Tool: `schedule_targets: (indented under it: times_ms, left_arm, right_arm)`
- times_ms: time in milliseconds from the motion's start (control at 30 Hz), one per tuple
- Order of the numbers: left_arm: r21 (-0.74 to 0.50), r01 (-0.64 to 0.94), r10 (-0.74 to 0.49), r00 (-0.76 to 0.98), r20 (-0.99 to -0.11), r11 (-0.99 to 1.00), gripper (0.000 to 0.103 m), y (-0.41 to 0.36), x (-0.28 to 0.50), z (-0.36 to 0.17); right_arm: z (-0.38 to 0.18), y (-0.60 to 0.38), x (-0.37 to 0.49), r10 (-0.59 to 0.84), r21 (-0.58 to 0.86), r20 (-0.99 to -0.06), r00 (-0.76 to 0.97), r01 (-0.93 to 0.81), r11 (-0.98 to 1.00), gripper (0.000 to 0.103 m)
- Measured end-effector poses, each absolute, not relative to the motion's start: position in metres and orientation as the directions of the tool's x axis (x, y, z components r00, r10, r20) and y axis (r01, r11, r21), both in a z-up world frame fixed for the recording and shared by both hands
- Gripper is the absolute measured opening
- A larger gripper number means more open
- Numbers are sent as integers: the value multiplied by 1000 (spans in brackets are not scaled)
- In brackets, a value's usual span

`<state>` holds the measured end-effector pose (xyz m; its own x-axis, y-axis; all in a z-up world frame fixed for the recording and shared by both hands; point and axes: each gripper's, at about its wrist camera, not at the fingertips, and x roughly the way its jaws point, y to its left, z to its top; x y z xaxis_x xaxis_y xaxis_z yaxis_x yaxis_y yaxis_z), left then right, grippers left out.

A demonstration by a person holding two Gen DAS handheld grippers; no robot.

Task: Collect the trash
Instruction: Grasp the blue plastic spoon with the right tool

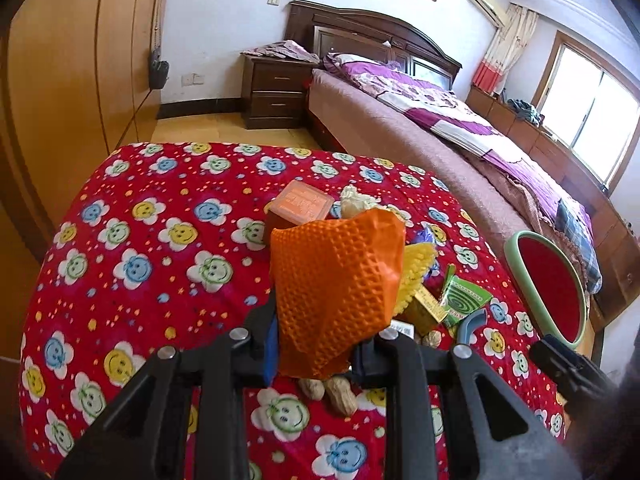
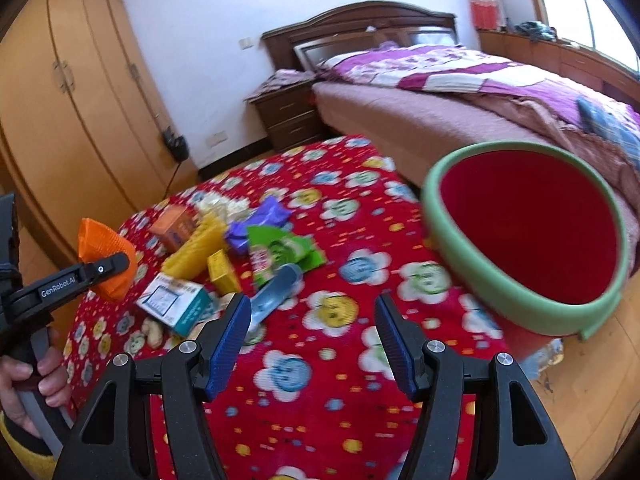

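Left wrist view: an orange foam net sleeve is clamped between the pads of the left gripper and held lifted above the red flower-print tablecloth. Below it, two peanuts are seen on the cloth. Toward the far edge lies the remaining litter: an orange box, a yellow foam net, a green wrapper. The right gripper is held wide, nothing between its pads. A green-rimmed red bin is seen beyond the cloth's right edge.
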<state>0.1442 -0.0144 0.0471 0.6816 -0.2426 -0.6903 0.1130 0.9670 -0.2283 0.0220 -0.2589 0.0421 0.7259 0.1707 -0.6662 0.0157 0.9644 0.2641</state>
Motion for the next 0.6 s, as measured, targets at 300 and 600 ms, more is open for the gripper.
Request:
schedule_targets:
  times_ms: [300,600]
  left_arm:
    - [-235,91,-233,681,-694,968,27,-1,137,40]
    - [-231,99,-234,688,-687,968,27,-2,131,39]
  right_arm:
    - [22,-234,46,246,312,-712,657,-17,950,65]
    - [7,-224,57,246,321,-736,630,5,947,57]
